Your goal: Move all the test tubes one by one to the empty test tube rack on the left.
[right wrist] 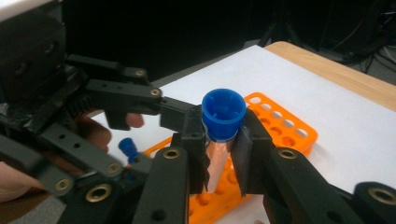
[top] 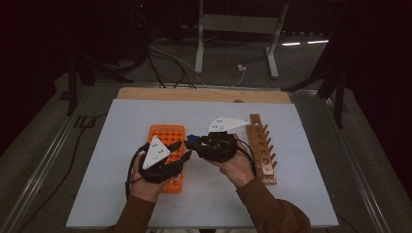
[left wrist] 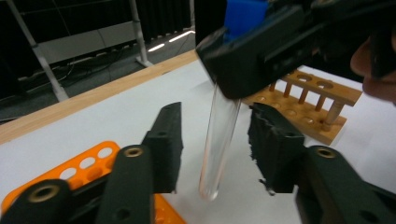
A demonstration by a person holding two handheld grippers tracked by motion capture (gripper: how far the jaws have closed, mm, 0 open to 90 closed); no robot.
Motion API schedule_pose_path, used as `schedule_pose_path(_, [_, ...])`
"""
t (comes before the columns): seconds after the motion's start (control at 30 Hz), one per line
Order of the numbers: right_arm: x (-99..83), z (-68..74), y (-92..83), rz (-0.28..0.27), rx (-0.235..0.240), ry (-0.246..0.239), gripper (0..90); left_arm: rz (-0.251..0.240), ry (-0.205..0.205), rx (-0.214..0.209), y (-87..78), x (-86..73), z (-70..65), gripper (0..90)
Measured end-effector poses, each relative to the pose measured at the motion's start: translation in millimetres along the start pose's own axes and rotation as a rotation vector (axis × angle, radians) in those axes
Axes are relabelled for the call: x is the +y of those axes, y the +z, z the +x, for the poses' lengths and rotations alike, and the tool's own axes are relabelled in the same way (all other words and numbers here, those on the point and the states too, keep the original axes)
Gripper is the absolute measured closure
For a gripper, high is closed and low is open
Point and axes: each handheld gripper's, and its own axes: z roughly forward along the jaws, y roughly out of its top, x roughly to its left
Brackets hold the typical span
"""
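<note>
So the right gripper (right wrist: 219, 154) has its jaws clamped on a clear test tube (left wrist: 218, 140) just under its blue cap (right wrist: 223, 114), holding it up in the air between the two racks. The left gripper (left wrist: 215, 149) has its jaws apart on either side of the tube's lower half, with a gap on both sides, so nothing's pinched there yet. Looks to me like a handover: the tube's been lifted and the left one is moving in to take it. Next move probably needs the left jaws to squeeze the glass gently and squarely before the right one lets go, or it'll slip. From above, the orange rack (top: 166, 133) sits at about 9 o'clock of the tube, partly under the left hand, and the wooden rack (top: 260, 145) is at 3 o'clock. Another blue-capped tube (right wrist: 127, 148) sits in the orange rack. No brands, labels or writing I can read anywhere.
</note>
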Motion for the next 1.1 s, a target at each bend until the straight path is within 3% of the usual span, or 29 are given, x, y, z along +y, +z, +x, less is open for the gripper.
schedule_pose_path(0.3, [-0.3, 1.1, 2.5, 0.002, 0.037, 0.010, 76.4, 0.004, 0.022, -0.018, 1.3, -0.4, -0.9, 76.1])
schedule_pose_path(0.43, [-0.7, -0.9, 2.7, 0.011, 0.051, 0.009, 75.7, 0.010, 0.036, -0.027, 2.3, -1.1, -1.4, 78.2])
schedule_pose_path(0.6, [-1.8, -10.8, -3.7, -0.032, 0.083, 0.062, 56.1, 0.015, 0.020, -0.009, 1.9, -2.7, 3.3, 78.3])
schedule_pose_path(0.73, [-2.7, -19.3, -12.0, -0.045, 0.030, 0.063, 38.4, 0.010, 0.000, 0.012, -1.1, -4.2, 9.5, 78.3])
schedule_pose_path(0.93, [-11.3, -31.7, -20.2, -0.038, -0.070, 0.046, 21.3, 0.002, -0.028, 0.038, -6.0, -6.4, 16.6, 78.3])
schedule_pose_path(1.03, [-18.8, -37.7, -23.4, -0.026, -0.150, 0.029, 16.7, -0.005, -0.043, 0.051, -10.4, -8.1, 20.7, 78.3])
schedule_pose_path(1.1, [-25.2, -43.2, -26.9, -0.022, -0.179, 0.030, 14.9, -0.006, -0.049, 0.058, -13.1, -9.7, 23.7, 78.3])
